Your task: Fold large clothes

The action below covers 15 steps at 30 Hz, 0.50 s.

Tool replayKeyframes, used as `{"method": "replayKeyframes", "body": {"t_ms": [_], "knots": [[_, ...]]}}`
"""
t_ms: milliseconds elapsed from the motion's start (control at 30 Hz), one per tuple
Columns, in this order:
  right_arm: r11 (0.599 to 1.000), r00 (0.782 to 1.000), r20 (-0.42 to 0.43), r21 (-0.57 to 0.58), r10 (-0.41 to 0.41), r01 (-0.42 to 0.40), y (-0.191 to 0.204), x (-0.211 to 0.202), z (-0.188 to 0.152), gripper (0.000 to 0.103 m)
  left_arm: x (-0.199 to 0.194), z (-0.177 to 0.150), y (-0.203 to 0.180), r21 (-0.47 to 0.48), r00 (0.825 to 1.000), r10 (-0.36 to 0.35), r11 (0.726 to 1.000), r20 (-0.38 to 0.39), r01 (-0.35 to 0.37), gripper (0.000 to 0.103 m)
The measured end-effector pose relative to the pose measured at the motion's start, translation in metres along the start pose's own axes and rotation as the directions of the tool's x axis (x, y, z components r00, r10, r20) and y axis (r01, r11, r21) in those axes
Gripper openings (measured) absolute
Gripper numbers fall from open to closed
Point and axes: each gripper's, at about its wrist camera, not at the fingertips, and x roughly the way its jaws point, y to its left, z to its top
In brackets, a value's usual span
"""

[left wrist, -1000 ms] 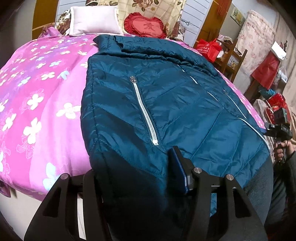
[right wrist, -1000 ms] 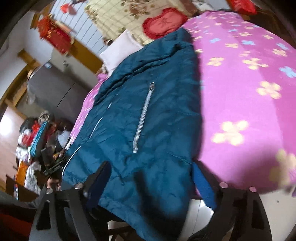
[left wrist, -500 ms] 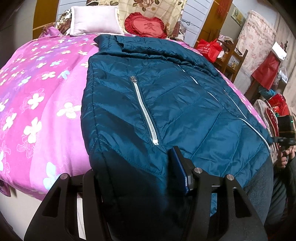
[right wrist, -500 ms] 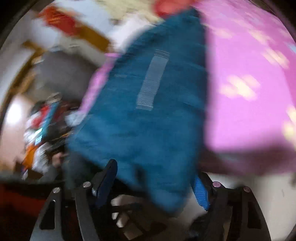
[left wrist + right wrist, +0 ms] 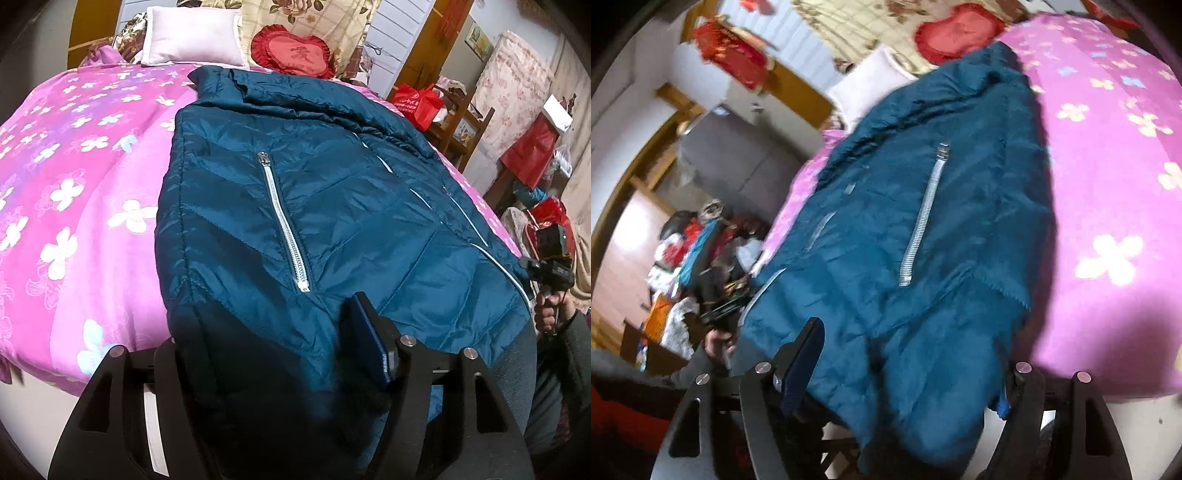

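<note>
A teal quilted jacket (image 5: 332,206) lies front-up on the pink flowered bed cover (image 5: 74,177), collar toward the pillows, hem hanging over the near edge. My left gripper (image 5: 264,325) straddles the hem's left corner. Its jaws are opening; the blue right pad (image 5: 369,343) rests against the fabric, and the left finger is hidden behind it. My right gripper (image 5: 912,354) straddles the hem's other corner (image 5: 923,406), its jaws closing with cloth loose between them. The left wrist view shows the right gripper (image 5: 550,266) in a hand beside the jacket's right edge.
A white pillow (image 5: 192,37) and a red heart cushion (image 5: 295,55) sit at the bed's head. Wooden chairs with red bags (image 5: 417,103) and heaped clutter (image 5: 687,254) stand along one side of the bed. A grey cabinet (image 5: 738,173) stands farther back on that side.
The left gripper's right pad has shifted slightly outward. The right wrist view swung and blurred, then settled closer over the hem, its jaws a little narrower. The jacket has not moved.
</note>
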Motion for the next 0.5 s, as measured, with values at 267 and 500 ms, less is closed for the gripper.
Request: {"method": "replayKeyframes", "body": {"t_ms": [267,500], "knots": [[0.986,0.991,-0.002,-0.098,-0.137,0.137,0.02,0.003,-0.002,0.041,-0.004,-0.001,0.009,-0.06,0.997,-0.077,0.995,0.003,0.077,0.067],[0.943,0.971,0.025,-0.235,-0.239,0.238,0.026,0.007,-0.01,0.039,-0.004,0.0,0.009,-0.096,0.997,-0.079,0.992,0.012,0.079,0.067]]}}
